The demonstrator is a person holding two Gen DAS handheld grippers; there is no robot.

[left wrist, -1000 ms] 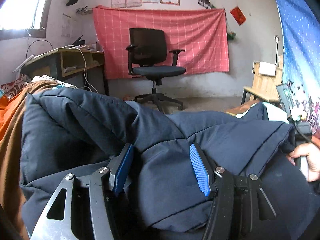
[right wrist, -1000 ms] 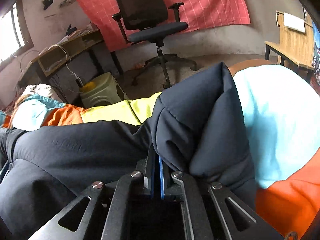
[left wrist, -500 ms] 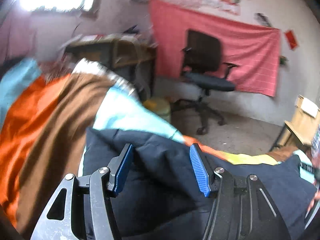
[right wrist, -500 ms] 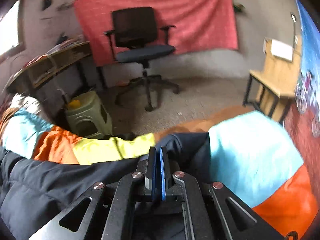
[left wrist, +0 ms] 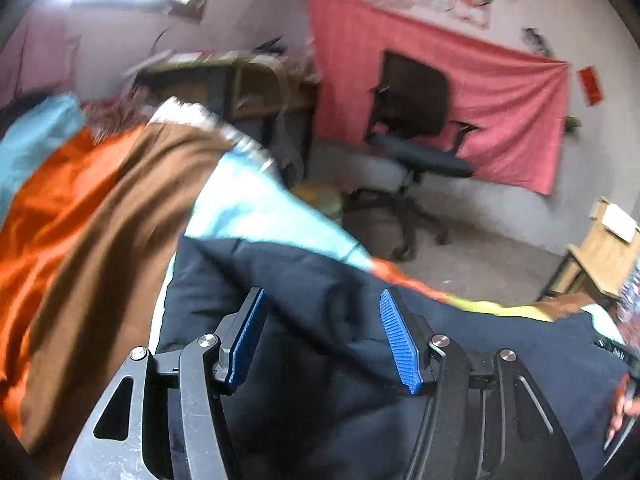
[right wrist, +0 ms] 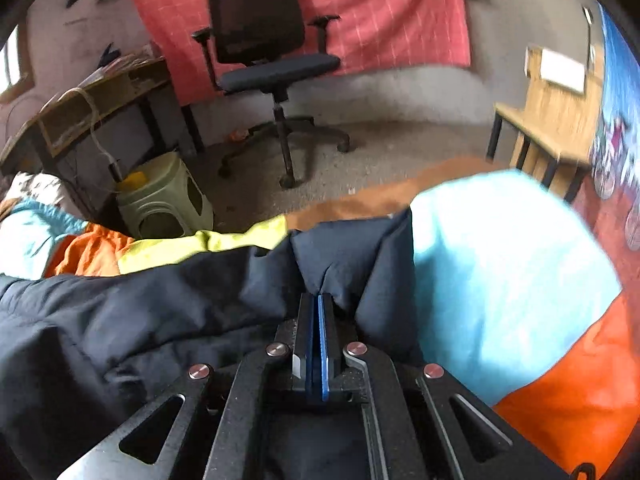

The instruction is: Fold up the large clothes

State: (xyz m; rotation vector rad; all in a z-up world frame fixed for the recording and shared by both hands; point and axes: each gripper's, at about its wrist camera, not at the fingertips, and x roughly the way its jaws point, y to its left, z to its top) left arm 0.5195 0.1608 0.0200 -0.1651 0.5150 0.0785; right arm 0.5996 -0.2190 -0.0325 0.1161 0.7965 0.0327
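Both views show the big navy padded jacket (left wrist: 500, 360) lying on the bed's colour-block bedspread (left wrist: 80, 232), and it sits a lot flatter than a second ago. Back then it was bunched high in front of the left camera, a thick ridge of it between the left fingers. Now that ridge is gone from there and the jacket's far edge sits low, with the bedspread's brown, orange and pale blue panels showing beyond it.

So the way I read it, the fold-over has been laid down on the left side, and the next bit is probably smoothing or taking a new hold — just my guess.

Left gripper (left wrist: 322, 332): jaws spread wide, nothing between the blue pads, hovering just above the jacket and tilted over to the left. The view is smeared, so it's moving fast.

Right gripper (right wrist: 318, 320): pads pressed together, pinching a puffy corner of the jacket that sticks up right in front of it. That corner towered in the frame a second ago and now sits much lower, close to the bed, with the pale blue panel just beside it.

Office chair (right wrist: 272, 60) and red wall cloth (right wrist: 400, 20) are well behind.
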